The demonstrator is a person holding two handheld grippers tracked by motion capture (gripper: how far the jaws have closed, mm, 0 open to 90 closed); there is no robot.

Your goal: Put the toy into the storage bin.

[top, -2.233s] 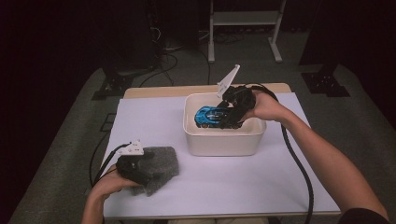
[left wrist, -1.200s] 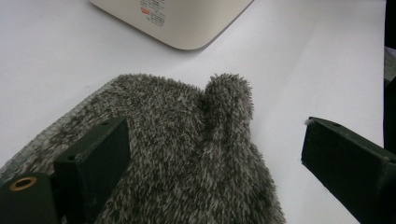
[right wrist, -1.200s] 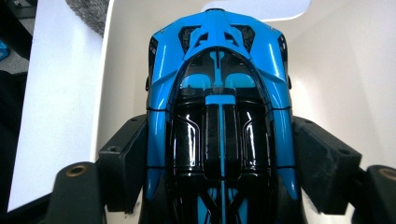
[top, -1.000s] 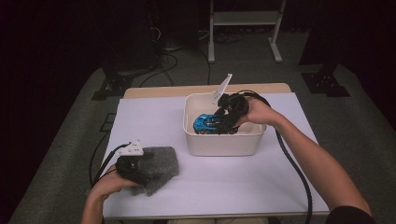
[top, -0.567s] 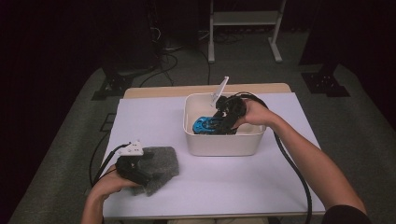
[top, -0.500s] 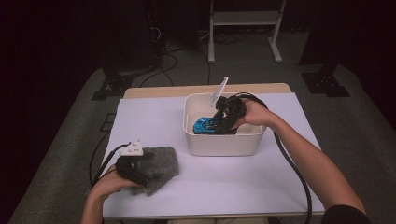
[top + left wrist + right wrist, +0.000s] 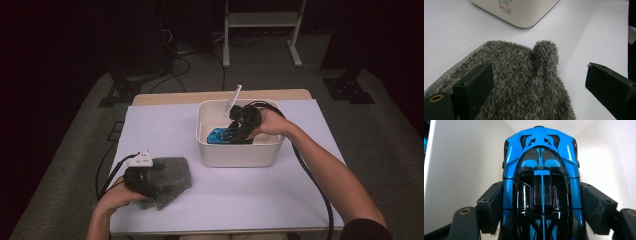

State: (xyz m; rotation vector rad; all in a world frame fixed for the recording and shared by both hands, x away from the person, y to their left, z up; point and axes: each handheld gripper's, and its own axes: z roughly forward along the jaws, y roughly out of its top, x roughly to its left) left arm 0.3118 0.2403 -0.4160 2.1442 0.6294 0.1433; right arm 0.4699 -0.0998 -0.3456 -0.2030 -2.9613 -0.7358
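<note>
**Toy car gripped inside the white tub**

Since the frame from about 2 seconds earlier, the right gripper [image 7: 239, 134] has sunk lower into the white tub [image 7: 240, 154], carrying the blue toy car [image 7: 221, 135] down with it. The left gripper [image 7: 150, 189] has kept its place over the grey cloth [image 7: 170, 176].

In the high view, a white table [image 7: 225, 195] fills the middle of the scene. The tub stands on it toward the far side, right of centre. The person's right hand [image 7: 270, 122] reaches in over the tub's far right rim, and the gripper points down and to the left inside it. The car sits low in the tub, near its left wall.

In the right gripper view, the 2 black jaws press on either side of the car [image 7: 541, 192], so the gripper is clamped on it. The car is bright blue with a black roof and a blue stripe down the middle, its nose pointing away from the camera toward the tub's white inner wall [image 7: 464, 157].

At the near left of the table, the person's left hand [image 7: 117, 200] holds the other gripper on the fuzzy grey cloth. In the left gripper view, its 2 jaws stand wide apart; the cloth [image 7: 524, 82] lies between and under them, with a raised fold near the middle. The right-hand jaw is clear of the cloth, over bare table. The tub's outer corner [image 7: 524, 12] shows beyond the cloth.
</note>
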